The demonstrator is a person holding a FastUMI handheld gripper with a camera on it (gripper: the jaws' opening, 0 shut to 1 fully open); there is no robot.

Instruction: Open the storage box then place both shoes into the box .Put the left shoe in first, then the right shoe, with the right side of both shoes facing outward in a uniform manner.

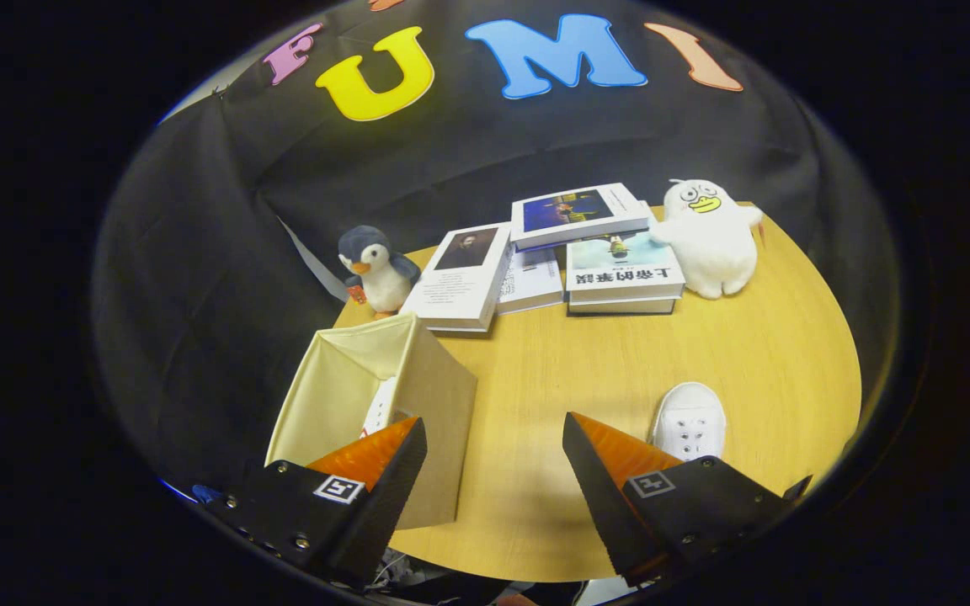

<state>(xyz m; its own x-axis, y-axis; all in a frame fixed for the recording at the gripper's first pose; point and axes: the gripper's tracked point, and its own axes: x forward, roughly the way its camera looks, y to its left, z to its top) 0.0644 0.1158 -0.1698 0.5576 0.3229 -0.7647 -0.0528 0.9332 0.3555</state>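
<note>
The hand-held gripper (493,446) hangs above a round light-wood table (586,379) with its two fingers spread wide apart and nothing between them but bare tabletop. Just ahead of the left finger (384,471) stands the open cream fabric storage box (375,404), a soft-sided cube with its mouth upward; the fingertip overlaps the box's near edge in this view, though whether it touches the fabric cannot be told. Inside the box, against its right inner wall, a white shoe with a row of lace eyelets (380,404) shows in part, most of it hidden by the wall and the finger, so which way it faces cannot be told. Just beyond the right finger (611,463) a second white lace-up canvas shoe (689,419) lies on the table outside the box, its rounded toe pointing away from the gripper and its heel end covered by the finger. Well beyond both, along the far side of the table, sits a small grey-and-white plush penguin with an orange beak (375,269), a loose pile of several books with pale covers (561,252), and a white plush duck with a yellow bill (708,236) leaning beside the books' right end
</note>
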